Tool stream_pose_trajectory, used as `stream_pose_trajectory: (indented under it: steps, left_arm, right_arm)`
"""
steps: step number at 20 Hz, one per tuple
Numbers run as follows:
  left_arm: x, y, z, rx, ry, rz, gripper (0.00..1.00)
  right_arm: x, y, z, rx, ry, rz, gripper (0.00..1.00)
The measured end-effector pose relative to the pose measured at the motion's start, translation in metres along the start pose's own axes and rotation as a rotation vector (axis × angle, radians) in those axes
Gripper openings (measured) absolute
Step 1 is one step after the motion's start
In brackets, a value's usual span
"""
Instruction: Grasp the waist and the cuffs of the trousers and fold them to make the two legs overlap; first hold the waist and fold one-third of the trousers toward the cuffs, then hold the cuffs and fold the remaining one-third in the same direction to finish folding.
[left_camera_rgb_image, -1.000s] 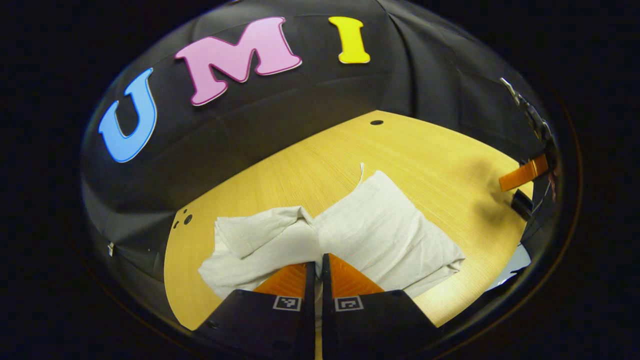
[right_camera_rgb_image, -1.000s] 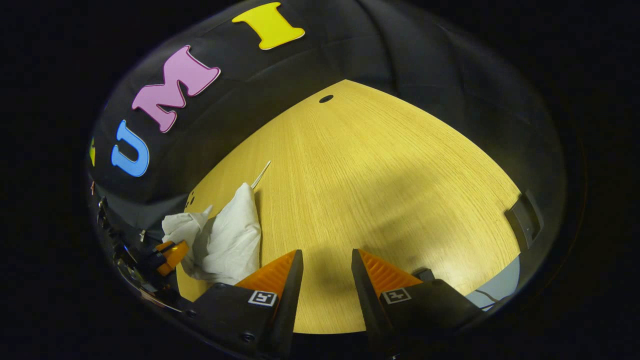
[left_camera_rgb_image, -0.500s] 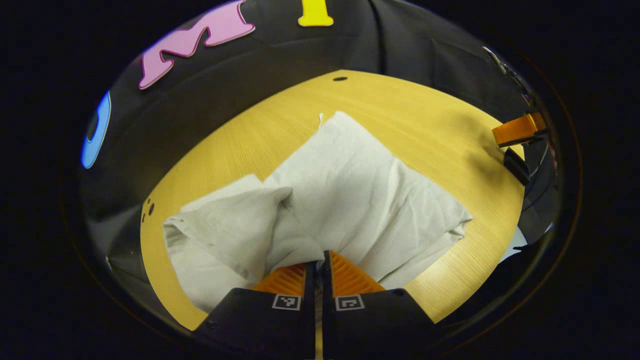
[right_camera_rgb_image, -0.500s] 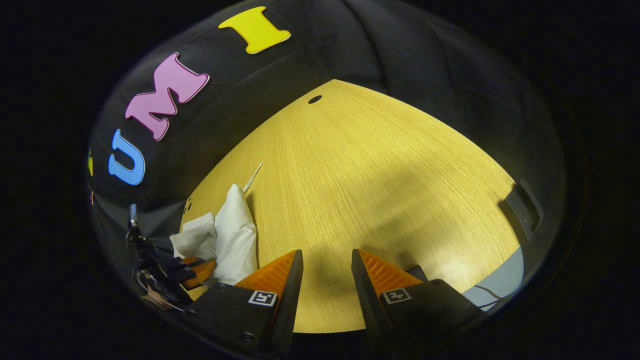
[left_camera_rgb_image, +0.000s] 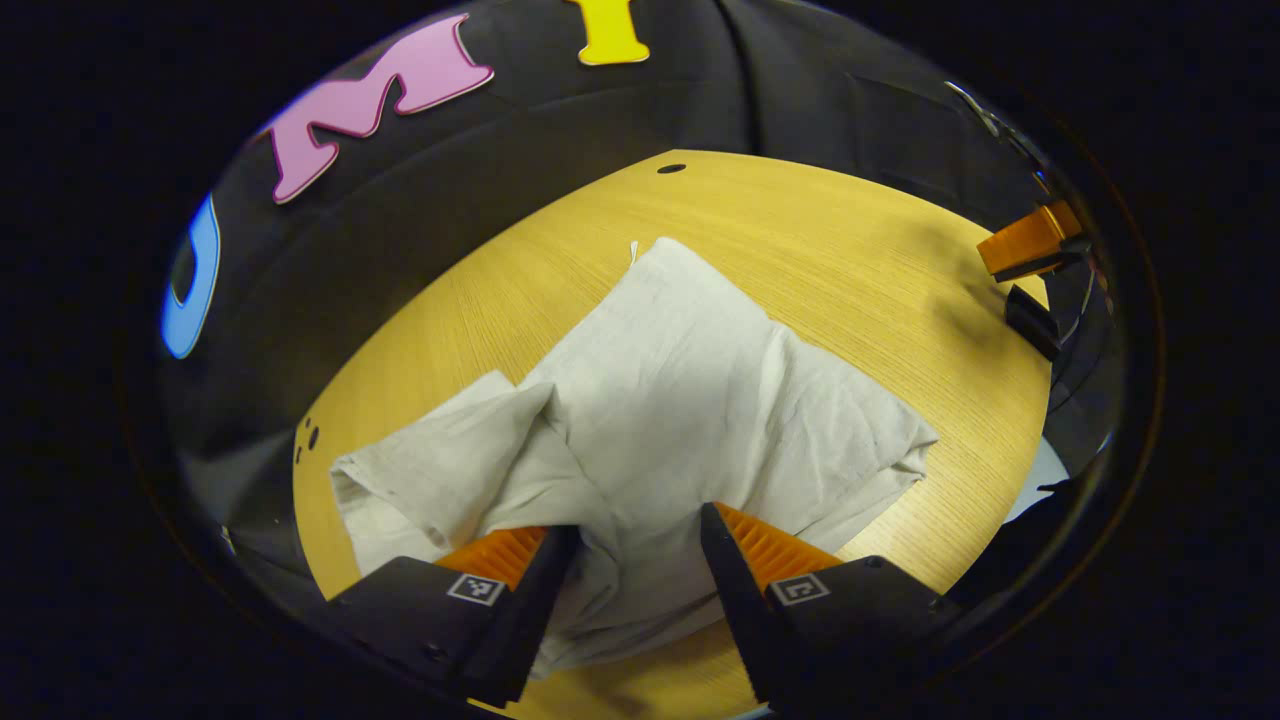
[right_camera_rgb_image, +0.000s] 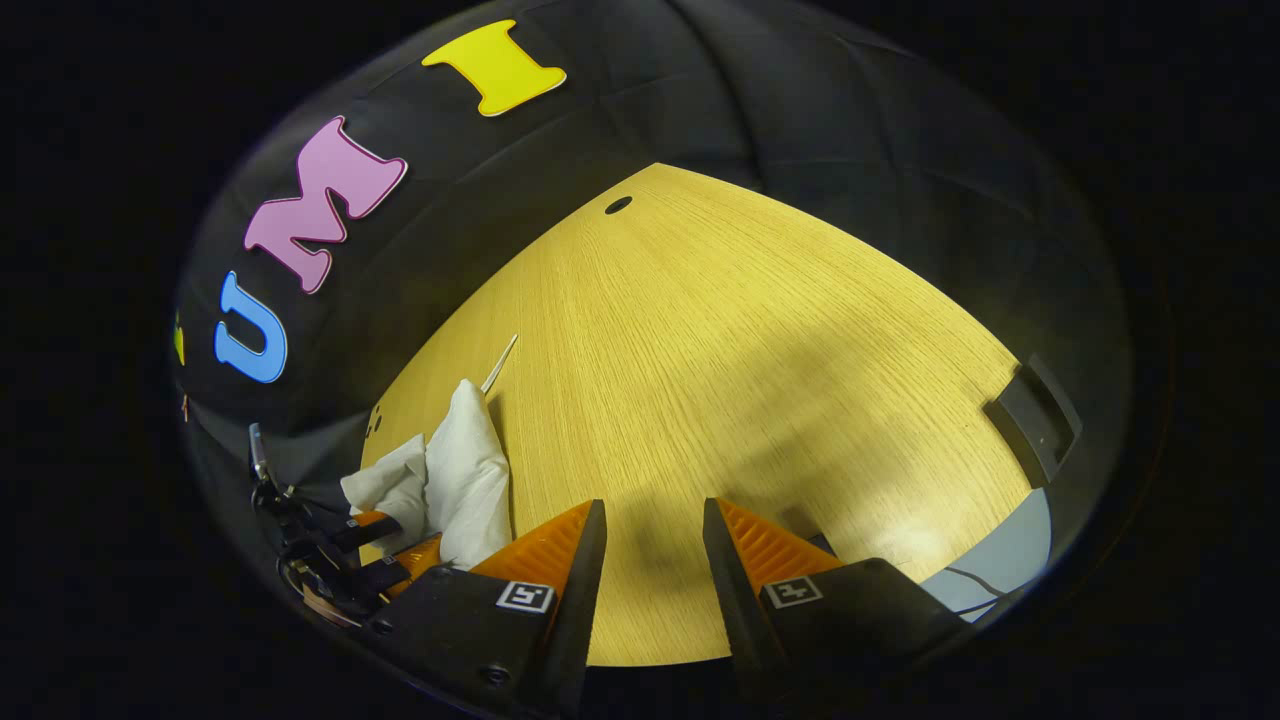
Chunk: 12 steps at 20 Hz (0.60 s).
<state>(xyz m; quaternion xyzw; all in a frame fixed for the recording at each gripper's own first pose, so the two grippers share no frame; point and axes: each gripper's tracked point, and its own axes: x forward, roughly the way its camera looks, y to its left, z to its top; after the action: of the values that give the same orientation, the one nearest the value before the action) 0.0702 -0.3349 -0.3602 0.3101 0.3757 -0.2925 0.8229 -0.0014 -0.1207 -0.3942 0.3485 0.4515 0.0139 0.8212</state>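
Left gripper spread wide over one folded trousers. In right gripper view: right gripper parted, empty, over table; trousers at 9 o'clock.

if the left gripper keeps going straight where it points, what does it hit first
Most likely the folded off-white cloth trousers: the left gripper has its jaws open, with the fabric lying between and just ahead of them on the light wooden table. Exact height above the cloth is unclear.

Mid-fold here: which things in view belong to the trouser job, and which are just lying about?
Job:
- trousers, folded on the table
- left gripper, open over them
- right gripper, open above bare table

Lying about:
- dark block at the table edge
- cable
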Motion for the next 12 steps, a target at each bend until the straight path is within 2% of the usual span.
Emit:
stream_pose_trajectory:
  steps: [1, 3, 5, 6, 9, 12]
  left_arm:
    - [-0.005, 0.000, 0.004, 0.004, -0.012, 0.006, 0.88]
    - [-0.017, -0.002, 0.008, -0.037, -0.027, 0.005, 0.94]
    - [-0.037, 0.002, 0.013, -0.103, -0.051, 0.000, 0.94]
    - [-0.047, 0.004, 0.016, -0.136, -0.066, 0.000, 0.92]
    - [-0.078, 0.015, 0.024, -0.238, -0.117, 0.002, 0.94]
    - [-0.105, 0.035, 0.025, -0.354, -0.157, 0.030, 0.94]
  right_arm:
    - [0.000, 0.000, 0.000, 0.001, 0.000, 0.003, 0.61]
    - [0.002, 0.003, 0.000, -0.003, 0.001, 0.010, 0.61]
    - [0.005, 0.007, 0.001, -0.011, 0.004, 0.017, 0.61]
    - [0.008, 0.011, 0.001, -0.016, 0.007, 0.022, 0.61]
    - [0.017, 0.024, -0.002, -0.042, 0.023, 0.039, 0.61]
    - [0.027, 0.042, -0.003, -0.076, 0.040, 0.062, 0.61]
